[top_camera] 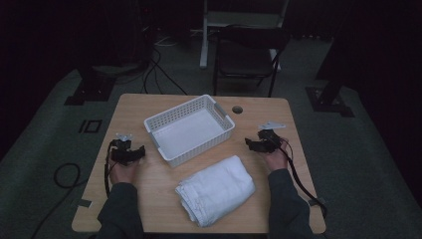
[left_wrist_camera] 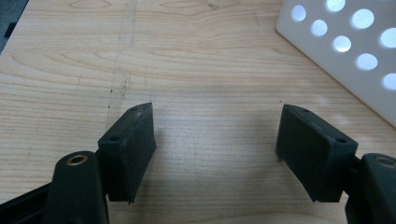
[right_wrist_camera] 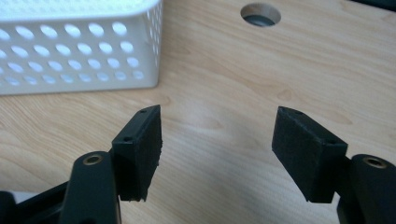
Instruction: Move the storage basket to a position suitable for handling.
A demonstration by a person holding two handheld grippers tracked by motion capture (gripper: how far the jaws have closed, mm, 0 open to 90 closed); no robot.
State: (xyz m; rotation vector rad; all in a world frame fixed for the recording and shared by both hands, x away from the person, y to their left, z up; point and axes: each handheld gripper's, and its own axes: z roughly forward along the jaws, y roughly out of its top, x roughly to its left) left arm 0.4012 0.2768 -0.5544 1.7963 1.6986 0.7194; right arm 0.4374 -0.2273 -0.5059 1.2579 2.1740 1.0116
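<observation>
The white perforated basket [top_camera: 189, 129] holds nothing. A folded white towel [top_camera: 215, 189] lies just in front of it, between the left gripper [top_camera: 141, 151] and right gripper [top_camera: 249, 144]. Both grippers gape, holding nothing.

Desk [top_camera: 149, 107]: pale wood with a fine grain and a dark round hole beside the basket. Basket [top_camera: 189, 129]: white plastic, its walls patterned with rows of oval holes. Folded cloth [top_camera: 215, 189] in front of the basket: plain white. Tongs flanking the basket, left [top_camera: 141, 152] and right [top_camera: 249, 144]: matte black.
</observation>
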